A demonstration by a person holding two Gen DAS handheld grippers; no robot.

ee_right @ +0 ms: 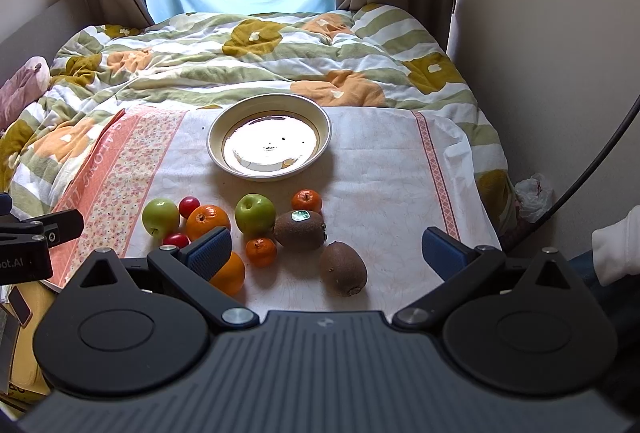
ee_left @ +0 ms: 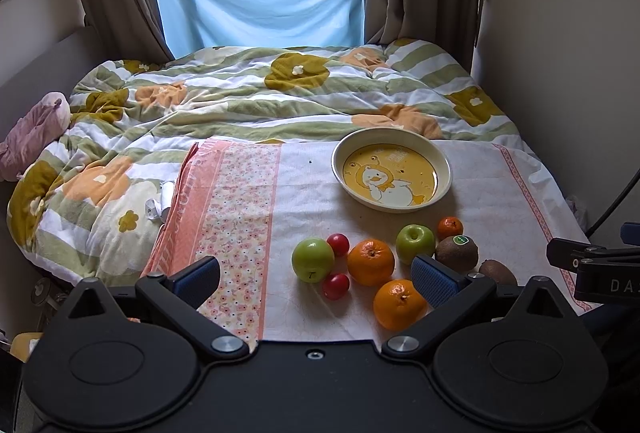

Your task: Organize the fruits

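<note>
— Fingers (ee_left: 434, 281) of the left gripper (ee_left: 316, 279) spread wide, holding nothing, above the near edge of the cloth (ee_left: 304, 185). Same on the other side?

— Yes, right gripper (ee_right: 326, 247) also wide apart and empty; blue fingers (ee_right: 211, 248) on either side of the fruit heap.

— Where the fruit?

— All on the cloth over the bed (ee_left: 248, 89), in front of the bowl (ee_right: 269, 175). Bowl with no fruit inside, duck picture on its bottom.

— Which pieces?

— Two green apples (ee_right: 255, 213) (ee_right: 161, 215), two big oranges (ee_left: 371, 261) (ee_left: 399, 304), two small mandarins (ee_right: 261, 251) (ee_right: 307, 201), two red tomatoes (ee_left: 338, 244) (ee_left: 336, 285), two kiwis: sticker kiwi (ee_right: 300, 229) touching one apple, plain kiwi (ee_right: 343, 268) nearest, a little apart.
</note>
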